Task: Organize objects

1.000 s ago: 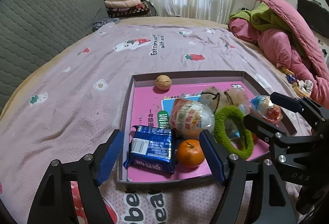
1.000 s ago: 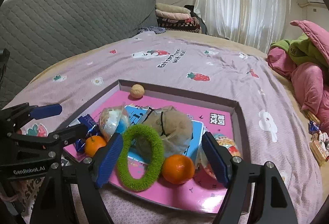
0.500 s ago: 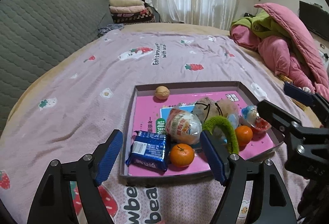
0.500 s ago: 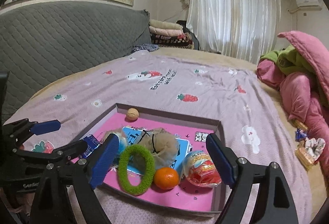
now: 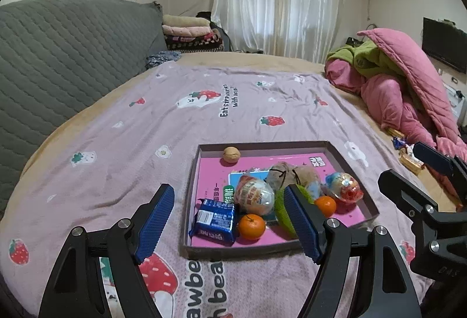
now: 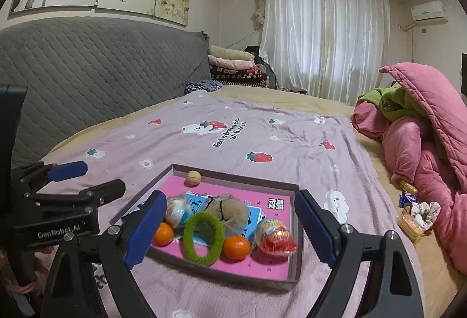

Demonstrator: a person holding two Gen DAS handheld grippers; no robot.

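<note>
A shallow tray (image 5: 262, 144) with a pink floor lies on the strawberry bedspread. In it are a walnut (image 5: 231, 154), a blue biscuit packet (image 5: 216, 220), two oranges (image 5: 251, 226) (image 5: 325, 204), two toy egg capsules (image 5: 254, 195) (image 5: 344, 189), a green scrunchie (image 6: 203, 216) and a brown pouch (image 6: 233, 211). My left gripper (image 5: 227, 199) hangs open above the tray's near left corner, holding nothing. My right gripper (image 6: 230, 195) stands wide open above the tray's near edge (image 6: 236, 176), also with nothing in it. Each gripper shows in the other's view: the right (image 5: 402, 162), the left (image 6: 99, 176).
A heap of pink and green quilts (image 5: 408, 90) fills the bed's right side, with snack wrappers (image 6: 414, 216) beside it. A grey quilted headboard (image 5: 58, 55) runs along the left. Folded blankets (image 5: 189, 32) are stacked at the far end by the curtain.
Both grippers have risen and drawn back from the tray, which now looks smaller and farther. The right jaws have spread wider. The things in the tray have stayed put.
</note>
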